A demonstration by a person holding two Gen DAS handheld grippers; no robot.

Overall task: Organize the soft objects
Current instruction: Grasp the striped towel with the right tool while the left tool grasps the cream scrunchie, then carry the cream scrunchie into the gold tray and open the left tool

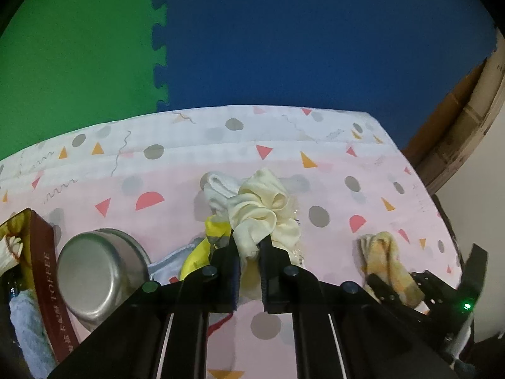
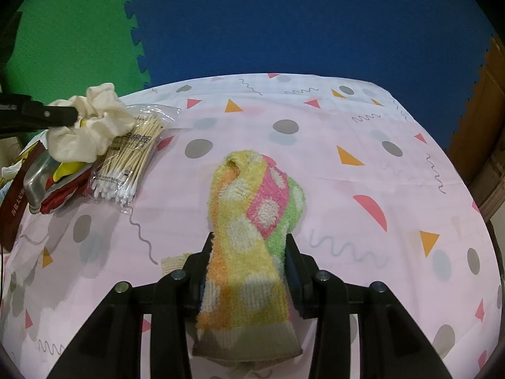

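Note:
My left gripper (image 1: 247,246) is shut on a cream scrunchie (image 1: 262,211) and holds it above the table; it also shows in the right wrist view (image 2: 91,126), held at the far left by the left gripper (image 2: 71,115). My right gripper (image 2: 249,246) is shut on a yellow, pink and green dotted towel (image 2: 252,221), which lies folded between the fingers on the pink tablecloth (image 2: 363,170). The towel also shows in the left wrist view (image 1: 388,259) at the lower right, with the right gripper (image 1: 419,284).
A steel bowl (image 1: 101,265) and a brown toffee box (image 1: 50,284) stand at the left. A bag of cotton swabs (image 2: 129,158), yellow and red cloth (image 2: 63,177) and a white sock (image 1: 217,189) lie beneath the scrunchie. Green and blue foam mats (image 1: 284,47) stand behind.

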